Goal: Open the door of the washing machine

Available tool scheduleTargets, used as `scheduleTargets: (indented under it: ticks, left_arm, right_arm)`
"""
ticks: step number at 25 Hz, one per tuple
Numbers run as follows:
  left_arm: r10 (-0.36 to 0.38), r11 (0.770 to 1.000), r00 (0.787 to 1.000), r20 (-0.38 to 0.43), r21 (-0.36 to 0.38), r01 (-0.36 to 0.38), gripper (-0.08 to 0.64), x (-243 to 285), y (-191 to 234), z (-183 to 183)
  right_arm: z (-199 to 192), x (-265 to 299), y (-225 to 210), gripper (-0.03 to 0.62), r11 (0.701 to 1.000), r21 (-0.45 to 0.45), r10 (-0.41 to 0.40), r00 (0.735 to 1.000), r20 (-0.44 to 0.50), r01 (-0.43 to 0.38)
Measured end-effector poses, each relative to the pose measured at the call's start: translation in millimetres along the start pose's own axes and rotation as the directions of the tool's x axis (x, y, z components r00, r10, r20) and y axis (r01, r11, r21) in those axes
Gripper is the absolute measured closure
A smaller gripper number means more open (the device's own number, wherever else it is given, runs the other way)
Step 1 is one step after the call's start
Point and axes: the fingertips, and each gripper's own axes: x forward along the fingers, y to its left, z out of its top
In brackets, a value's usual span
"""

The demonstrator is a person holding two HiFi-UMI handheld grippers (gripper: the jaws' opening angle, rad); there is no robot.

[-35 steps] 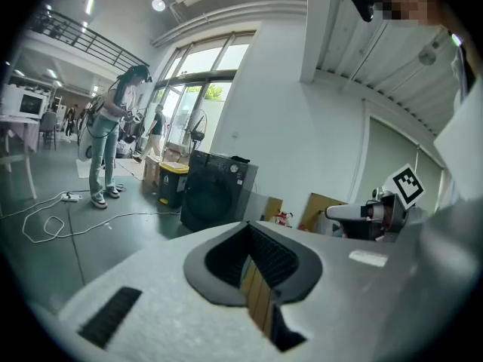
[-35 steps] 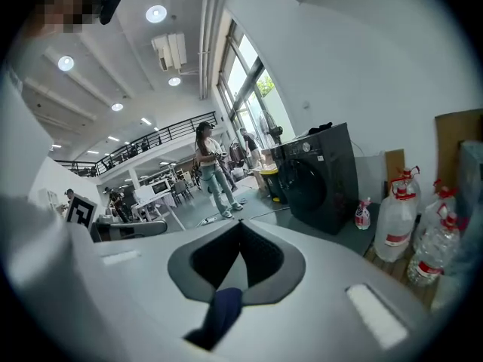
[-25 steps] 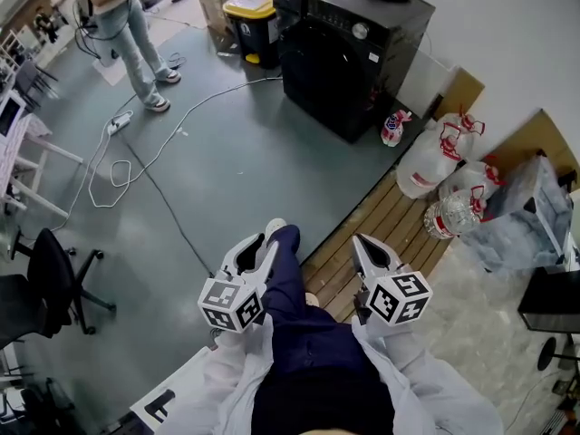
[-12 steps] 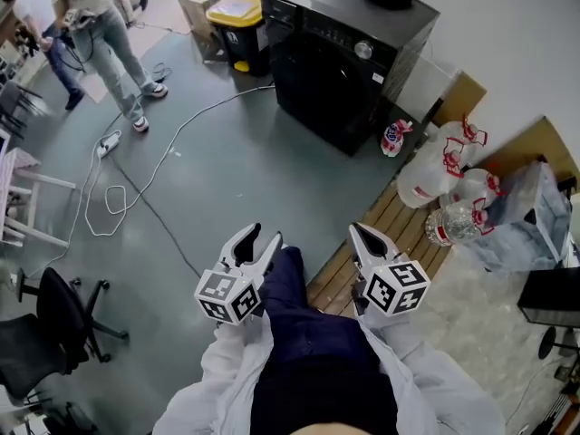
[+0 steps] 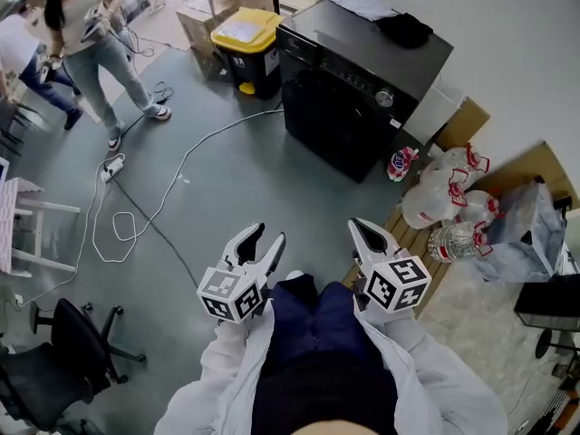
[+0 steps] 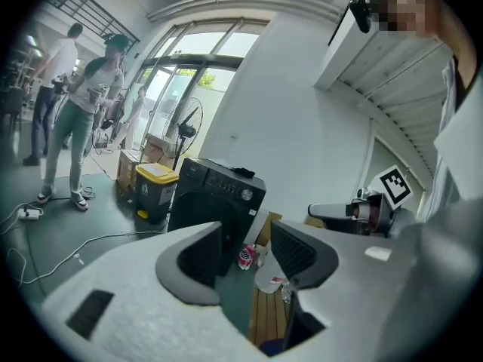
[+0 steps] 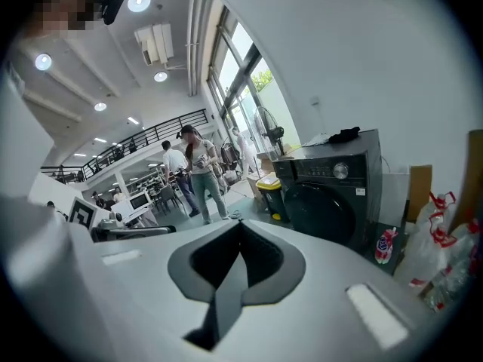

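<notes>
The black front-loading washing machine (image 5: pixel 358 84) stands against the far wall with its round door (image 5: pixel 335 125) shut. It also shows in the left gripper view (image 6: pixel 219 198) and the right gripper view (image 7: pixel 332 191). Both grippers are held out in front of the person, well short of the machine. My left gripper (image 5: pixel 263 240) is open; its jaws have just been opening and nothing is between them. My right gripper (image 5: pixel 364 231) is shut and empty. A black cloth (image 5: pixel 405 30) and a sheet of paper lie on the machine's top.
A yellow-lidded bin (image 5: pixel 243 34) stands left of the machine. White cables (image 5: pixel 163 198) trail across the grey floor. Bags and bottles (image 5: pixel 444 198) sit on wooden boards (image 5: pixel 412 243) at the right. People (image 5: pixel 91 25) stand far left; an office chair (image 5: pixel 72 352) is near left.
Both grippers have moved forward towards the washing machine, which now looks nearer. The left jaws have spread wider apart. The right jaws stay together.
</notes>
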Motion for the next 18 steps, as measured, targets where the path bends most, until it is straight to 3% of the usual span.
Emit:
scheduleTargets:
  ticks: [7, 18]
  left_arm:
    - [0.014, 0.999, 0.999, -0.035, -0.036, -0.016, 0.367, 10, 24, -6]
    - [0.080, 0.996, 0.997, -0.015, -0.041, -0.081, 0.368, 62, 95, 30]
  right_arm:
    - [5, 39, -3, 0.583, 1.000, 0.010, 0.004, 0.999, -0.039, -0.003]
    - [37, 139, -32, 0.583, 0.997, 0.028, 0.069, 0.996, -0.047, -0.068]
